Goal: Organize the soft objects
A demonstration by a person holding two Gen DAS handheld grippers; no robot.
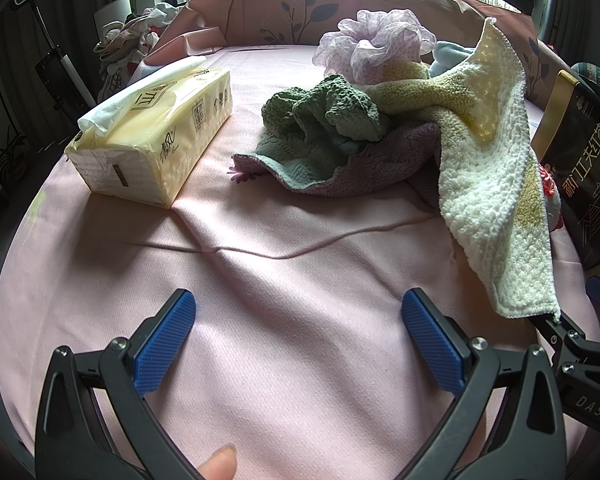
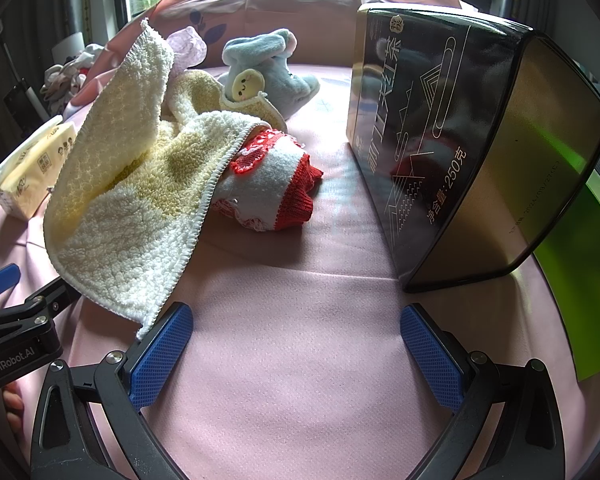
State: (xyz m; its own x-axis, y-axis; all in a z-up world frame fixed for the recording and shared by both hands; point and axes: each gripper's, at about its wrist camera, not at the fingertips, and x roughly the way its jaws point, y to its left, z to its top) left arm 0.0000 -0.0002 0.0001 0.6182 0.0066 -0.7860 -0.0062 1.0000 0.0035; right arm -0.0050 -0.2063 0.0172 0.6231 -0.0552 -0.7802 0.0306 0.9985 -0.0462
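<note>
A cream and yellow towel (image 1: pixel 492 184) drapes over a pile of soft things on the pink cloth; it also shows in the right wrist view (image 2: pixel 140 184). The pile holds a green cloth (image 1: pixel 324 112), a purple cloth (image 1: pixel 376 168), a lilac mesh puff (image 1: pixel 376 44), a red and white sock (image 2: pixel 276 188) and a blue plush sock (image 2: pixel 268 68). My left gripper (image 1: pixel 298 336) is open and empty over bare cloth in front of the pile. My right gripper (image 2: pixel 296 344) is open and empty, its left finger just under the towel's near corner.
A yellow tissue pack (image 1: pixel 156 132) lies at the left. A black and gold tea box (image 2: pixel 460 148) stands at the right. The pink tablecloth (image 1: pixel 284 240) has a raised back edge. A heap of clothes (image 1: pixel 128 40) sits beyond the table at far left.
</note>
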